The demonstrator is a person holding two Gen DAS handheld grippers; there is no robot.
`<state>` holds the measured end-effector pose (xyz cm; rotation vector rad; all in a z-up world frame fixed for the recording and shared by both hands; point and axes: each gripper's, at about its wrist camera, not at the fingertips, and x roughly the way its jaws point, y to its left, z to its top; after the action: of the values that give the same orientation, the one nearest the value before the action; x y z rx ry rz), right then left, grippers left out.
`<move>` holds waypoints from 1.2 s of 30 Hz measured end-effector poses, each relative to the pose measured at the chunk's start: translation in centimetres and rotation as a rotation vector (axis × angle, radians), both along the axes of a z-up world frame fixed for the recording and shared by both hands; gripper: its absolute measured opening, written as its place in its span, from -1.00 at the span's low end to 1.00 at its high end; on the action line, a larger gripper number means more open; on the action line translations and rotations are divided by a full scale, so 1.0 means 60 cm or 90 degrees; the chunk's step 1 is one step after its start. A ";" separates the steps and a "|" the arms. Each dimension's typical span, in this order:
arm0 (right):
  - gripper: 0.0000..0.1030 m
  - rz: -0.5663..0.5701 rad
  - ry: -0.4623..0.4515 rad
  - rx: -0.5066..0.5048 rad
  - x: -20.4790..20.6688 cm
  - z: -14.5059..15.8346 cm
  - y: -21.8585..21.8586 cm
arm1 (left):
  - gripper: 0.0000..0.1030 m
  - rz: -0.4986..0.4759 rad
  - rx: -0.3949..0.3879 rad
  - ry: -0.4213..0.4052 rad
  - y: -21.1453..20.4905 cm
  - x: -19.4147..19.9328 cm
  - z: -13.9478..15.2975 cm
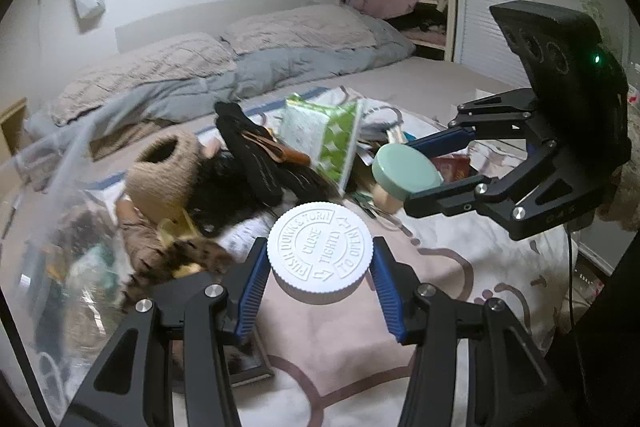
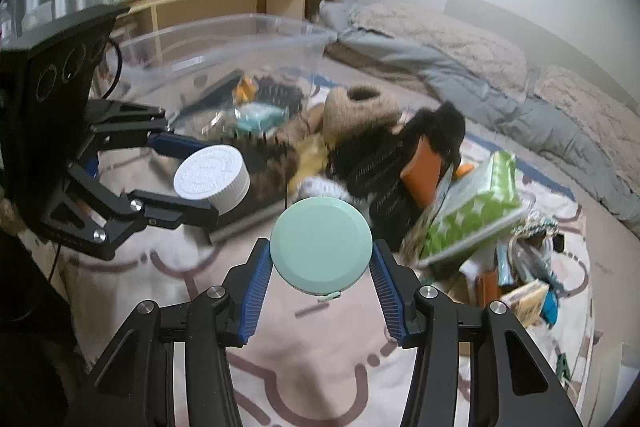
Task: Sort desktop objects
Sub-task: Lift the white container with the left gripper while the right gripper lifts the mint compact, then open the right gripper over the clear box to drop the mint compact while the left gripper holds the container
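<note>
The left gripper (image 1: 320,263) has its jaws clenched on a white child-proof cap (image 1: 320,253); the right gripper (image 2: 320,259) grasps a mint-green lid (image 2: 321,251). Both hang above the patterned blanket (image 2: 320,367), near the clutter pile (image 2: 400,155).

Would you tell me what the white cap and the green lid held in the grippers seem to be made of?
White cap: likely moulded plastic, matte, with raised lettering on top and a ribbed rim. Green lid: probably plastic too, smooth with a soft satin sheen and a stepped edge; coated metal cannot be ruled out.
</note>
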<state>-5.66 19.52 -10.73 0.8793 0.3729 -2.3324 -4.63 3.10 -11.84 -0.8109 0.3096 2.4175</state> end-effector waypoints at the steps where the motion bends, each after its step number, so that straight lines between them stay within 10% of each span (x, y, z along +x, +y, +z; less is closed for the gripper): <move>1: -0.02 -0.002 0.004 -0.003 0.000 0.007 -0.002 | -0.02 0.005 0.000 0.004 -0.003 0.001 0.006; 36: -0.02 -0.024 0.119 -0.067 -0.097 0.208 -0.163 | -0.02 0.365 0.029 0.192 -0.224 -0.055 0.265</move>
<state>-11.50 9.76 1.76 0.6263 0.3095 -2.4525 -7.94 -10.33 4.07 -0.5615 0.1443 3.0808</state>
